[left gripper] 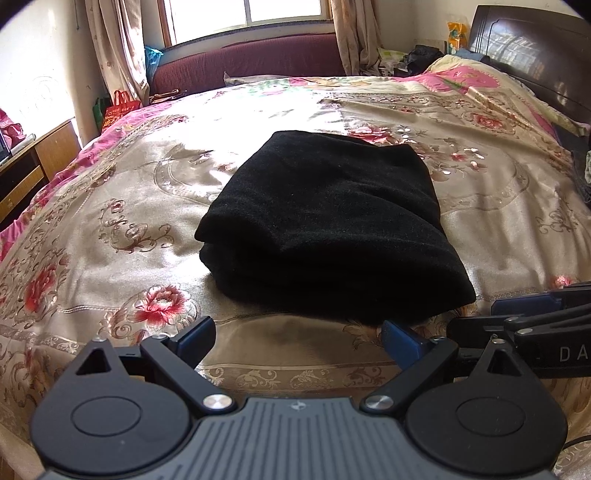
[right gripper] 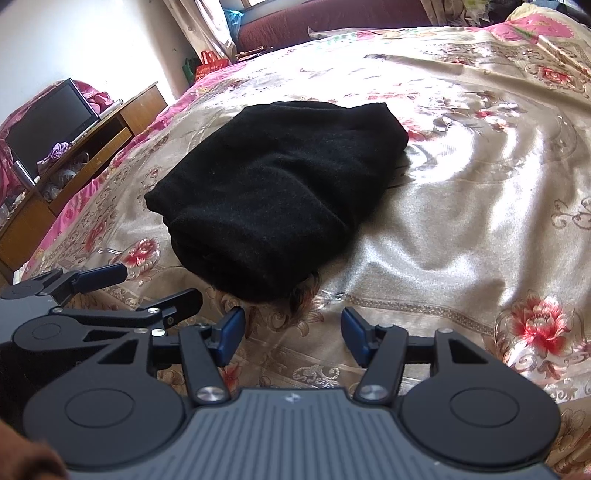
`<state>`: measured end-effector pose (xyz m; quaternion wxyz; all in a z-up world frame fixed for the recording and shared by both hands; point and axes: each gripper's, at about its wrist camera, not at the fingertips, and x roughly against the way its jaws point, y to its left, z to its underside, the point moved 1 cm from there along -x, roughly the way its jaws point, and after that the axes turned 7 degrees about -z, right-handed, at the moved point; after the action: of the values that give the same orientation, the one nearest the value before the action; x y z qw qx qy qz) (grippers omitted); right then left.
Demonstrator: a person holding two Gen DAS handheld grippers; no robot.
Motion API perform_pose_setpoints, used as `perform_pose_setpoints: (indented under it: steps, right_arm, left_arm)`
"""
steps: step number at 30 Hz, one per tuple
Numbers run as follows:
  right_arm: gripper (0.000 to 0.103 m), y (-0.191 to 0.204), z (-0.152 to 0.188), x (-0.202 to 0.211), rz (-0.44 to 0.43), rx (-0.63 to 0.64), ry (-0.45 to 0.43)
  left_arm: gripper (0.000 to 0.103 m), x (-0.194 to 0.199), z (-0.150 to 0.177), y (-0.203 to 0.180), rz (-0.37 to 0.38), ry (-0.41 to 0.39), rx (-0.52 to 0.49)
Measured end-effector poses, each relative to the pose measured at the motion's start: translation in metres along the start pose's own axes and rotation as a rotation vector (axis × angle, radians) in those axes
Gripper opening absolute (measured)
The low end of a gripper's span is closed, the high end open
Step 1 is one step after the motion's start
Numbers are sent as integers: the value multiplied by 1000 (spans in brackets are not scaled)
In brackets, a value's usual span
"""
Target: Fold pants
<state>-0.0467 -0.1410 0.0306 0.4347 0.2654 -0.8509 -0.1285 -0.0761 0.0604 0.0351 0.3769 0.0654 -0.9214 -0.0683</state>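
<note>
The bed (left gripper: 110, 206), spread with a glossy floral bedspread (right gripper: 461, 206), filled both views, its headboard (left gripper: 532, 51) at the far right and a maroon sofa (left gripper: 251, 59) under the window (left gripper: 243, 14) beyond its far edge. Wide stretches of bare bedspread lay open on every side of the black pants (left gripper: 325, 229), which sat folded into a thick stacked bundle near the middle of the bed, just ahead of both grippers. A wooden cabinet (right gripper: 85, 155) stood off the left edge with a dark monitor (right gripper: 48, 125) on top. A red shopping bag (left gripper: 120, 107) stood on the floor by the curtain (left gripper: 114, 48); its print was too small to read. The left gripper (left gripper: 299, 338) hovered with jaws wide apart, holding nothing. The right gripper (right gripper: 293, 336) was likewise spread and empty; its body showed the letters "DA" in the left wrist view.
</note>
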Motion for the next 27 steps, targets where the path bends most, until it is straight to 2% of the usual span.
perform_pose_setpoints:
  steps: [27]
  right_arm:
    - [59, 0, 0, 0, 6, 7, -1]
  left_arm:
    - [103, 1, 1, -4, -24, -9, -24]
